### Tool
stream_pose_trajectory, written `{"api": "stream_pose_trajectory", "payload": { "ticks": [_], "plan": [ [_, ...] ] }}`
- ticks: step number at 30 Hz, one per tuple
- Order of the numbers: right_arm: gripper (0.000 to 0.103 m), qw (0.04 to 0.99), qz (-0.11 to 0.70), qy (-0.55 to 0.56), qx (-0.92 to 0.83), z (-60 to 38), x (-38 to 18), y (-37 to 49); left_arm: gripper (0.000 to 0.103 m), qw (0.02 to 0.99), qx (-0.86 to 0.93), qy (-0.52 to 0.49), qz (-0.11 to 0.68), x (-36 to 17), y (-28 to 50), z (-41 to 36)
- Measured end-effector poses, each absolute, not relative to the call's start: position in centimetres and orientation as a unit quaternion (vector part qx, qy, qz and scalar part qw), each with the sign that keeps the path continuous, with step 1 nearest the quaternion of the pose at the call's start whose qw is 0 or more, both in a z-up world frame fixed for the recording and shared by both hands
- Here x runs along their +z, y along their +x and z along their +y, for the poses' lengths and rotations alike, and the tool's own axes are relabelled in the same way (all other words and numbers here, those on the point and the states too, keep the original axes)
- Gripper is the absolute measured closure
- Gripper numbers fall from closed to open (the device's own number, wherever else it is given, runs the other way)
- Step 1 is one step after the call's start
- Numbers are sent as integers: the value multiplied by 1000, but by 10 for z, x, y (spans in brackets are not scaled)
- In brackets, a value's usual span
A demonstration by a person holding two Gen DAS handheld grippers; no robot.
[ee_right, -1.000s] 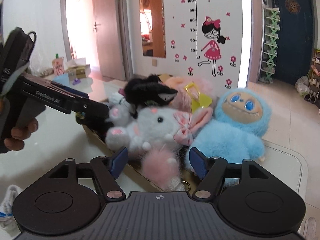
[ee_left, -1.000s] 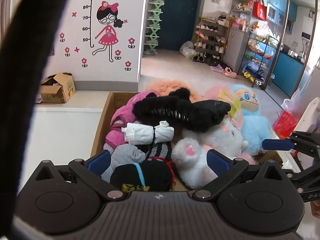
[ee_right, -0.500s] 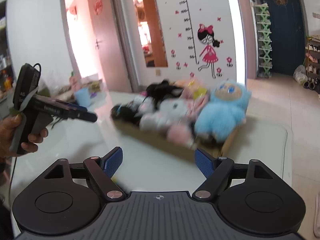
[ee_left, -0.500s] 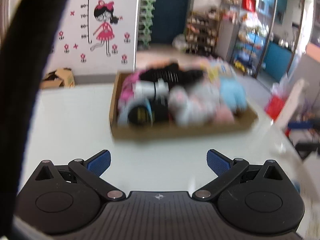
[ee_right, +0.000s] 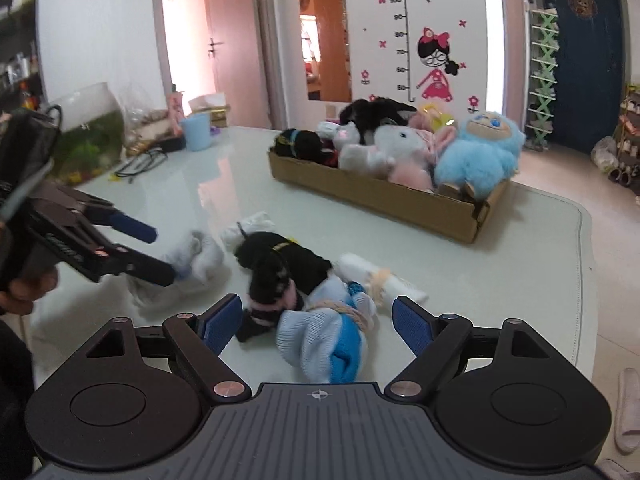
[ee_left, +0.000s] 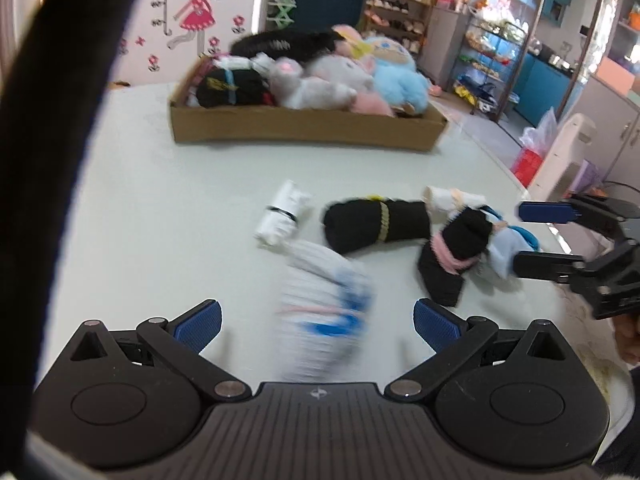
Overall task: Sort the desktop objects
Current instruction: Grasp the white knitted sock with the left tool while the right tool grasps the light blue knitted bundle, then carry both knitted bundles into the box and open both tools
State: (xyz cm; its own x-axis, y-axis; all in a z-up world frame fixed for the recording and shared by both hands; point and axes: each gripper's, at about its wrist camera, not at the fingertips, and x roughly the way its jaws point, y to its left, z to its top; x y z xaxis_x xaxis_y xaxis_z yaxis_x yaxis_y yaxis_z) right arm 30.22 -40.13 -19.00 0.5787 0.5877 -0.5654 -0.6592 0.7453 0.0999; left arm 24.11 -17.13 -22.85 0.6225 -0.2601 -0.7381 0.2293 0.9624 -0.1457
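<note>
1. We hold the left gripper low over the pale table with its blue-padded fingers spread wide; a blurred white sock bundle with blue stripes lies on the table between them, and we cannot tell whether either pad touches it.
2. Just ahead of the left gripper lie a small white rolled sock with a dark band and, to its right, a black sock roll with a yellowish band.
3. The right gripper is likewise spread, with a light blue sock bundle tied with tan cord lying between its fingers and not pinched.
4. Touching that bundle on its left is a black sock with a pink band; just ahead on the right lies a white roll with a tan tie.
5. Farther ahead of both grippers stands the cardboard box, holding a blue plush doll, a white plush rabbit, a black plush and dark sock bundles.
6. Legible writing: the wall growth chart reads 120, 110, 100, 90, 70, 60 and 50. Lettering on the left gripper's side is too blurred to read.
7. Far left of the right gripper stand a glass fishbowl and a blue cup.
</note>
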Motion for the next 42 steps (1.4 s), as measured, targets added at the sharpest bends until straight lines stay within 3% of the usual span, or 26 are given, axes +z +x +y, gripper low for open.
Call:
{"api": "stream_pose_trajectory", "payload": {
  "ticks": [6,7,8,9,10,30,42],
  "plan": [
    [21,884,318,-82,332,-396,-210,310,3,892,-129,-19,432,-246,254,-182],
    [31,882,325,-79,334,-396,-212,312,13,897,-120,-11,425,-246,252,-183],
    [38,877,331,-75,340,-396,-214,313,31,901,-115,-1,419,-245,249,-185],
    [47,875,335,-78,340,-395,-215,312,42,903,-112,5,415,-243,247,-185],
    [49,875,336,-79,340,-395,-215,310,58,903,-114,5,414,-240,242,-184],
    [49,905,306,-8,295,-442,-178,278,58,917,-107,-13,383,-189,173,-151],
    [48,935,214,-28,281,-433,-83,343,57,944,-93,-12,318,-107,283,-145]
  ]
}}
